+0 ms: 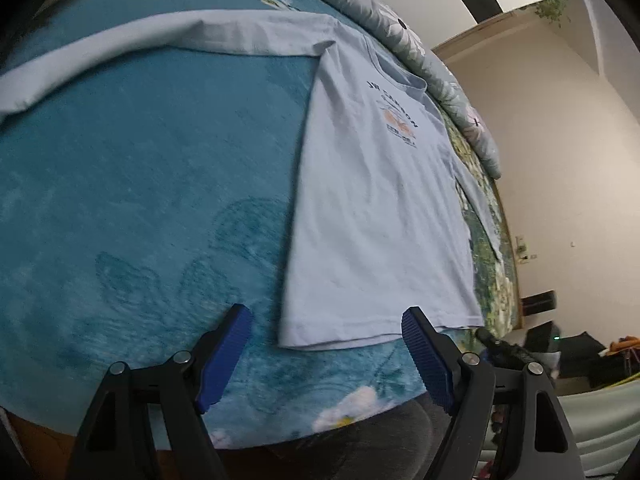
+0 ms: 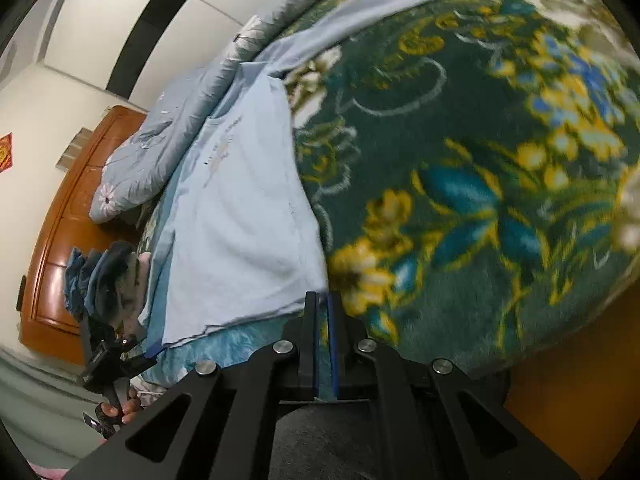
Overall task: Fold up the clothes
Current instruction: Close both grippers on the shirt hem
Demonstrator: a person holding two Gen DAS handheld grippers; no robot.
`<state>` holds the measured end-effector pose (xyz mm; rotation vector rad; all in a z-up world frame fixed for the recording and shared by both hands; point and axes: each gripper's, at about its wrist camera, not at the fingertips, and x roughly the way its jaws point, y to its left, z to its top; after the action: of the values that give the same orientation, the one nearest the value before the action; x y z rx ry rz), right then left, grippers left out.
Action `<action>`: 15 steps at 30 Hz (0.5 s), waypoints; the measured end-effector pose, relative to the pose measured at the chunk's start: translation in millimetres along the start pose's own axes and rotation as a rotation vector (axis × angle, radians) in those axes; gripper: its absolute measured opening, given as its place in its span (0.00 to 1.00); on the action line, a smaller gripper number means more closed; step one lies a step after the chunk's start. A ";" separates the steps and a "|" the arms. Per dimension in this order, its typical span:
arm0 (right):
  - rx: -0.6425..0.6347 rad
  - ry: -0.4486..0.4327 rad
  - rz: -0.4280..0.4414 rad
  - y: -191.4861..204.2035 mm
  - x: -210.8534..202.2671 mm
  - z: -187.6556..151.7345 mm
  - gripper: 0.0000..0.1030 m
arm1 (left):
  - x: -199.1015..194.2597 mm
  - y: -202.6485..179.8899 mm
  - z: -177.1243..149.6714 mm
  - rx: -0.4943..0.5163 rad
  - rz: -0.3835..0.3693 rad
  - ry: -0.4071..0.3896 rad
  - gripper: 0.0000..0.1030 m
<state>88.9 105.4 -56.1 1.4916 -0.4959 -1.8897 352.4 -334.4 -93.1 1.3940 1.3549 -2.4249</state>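
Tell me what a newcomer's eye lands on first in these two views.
First the pale blue shirt, spread flat on the teal floral blanket with one long sleeve stretched out to the side and dark print on its chest. Next the left gripper, wide open just short of the shirt's hem. In the right wrist view, the right gripper is shut at the hem's corner; whether it pinches cloth is unclear.

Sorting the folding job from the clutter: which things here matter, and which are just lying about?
For the job: shirt, left tongs, right tongs.
Lying about: quilt, blanket, clothes pile.
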 end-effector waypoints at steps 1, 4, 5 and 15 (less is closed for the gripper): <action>0.010 0.002 0.007 -2.2 1.3 -0.3 0.04 | -0.2 0.9 0.2 -0.010 -0.005 -0.003 0.77; 0.016 0.004 0.018 -3.6 2.3 -1.7 0.04 | -0.9 1.8 0.0 -0.027 -0.003 -0.012 0.73; 0.015 0.002 0.022 -3.5 1.6 -1.9 0.04 | -1.3 1.2 -0.2 -0.026 0.004 -0.013 0.72; 0.042 -0.118 0.041 -8.6 -27.4 11.8 0.06 | 6.4 -3.0 -1.2 -0.028 -0.019 0.005 0.66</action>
<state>78.7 129.4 -39.3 1.3910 -0.6202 -1.9539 348.2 -329.4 -96.0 1.3882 1.4039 -2.4066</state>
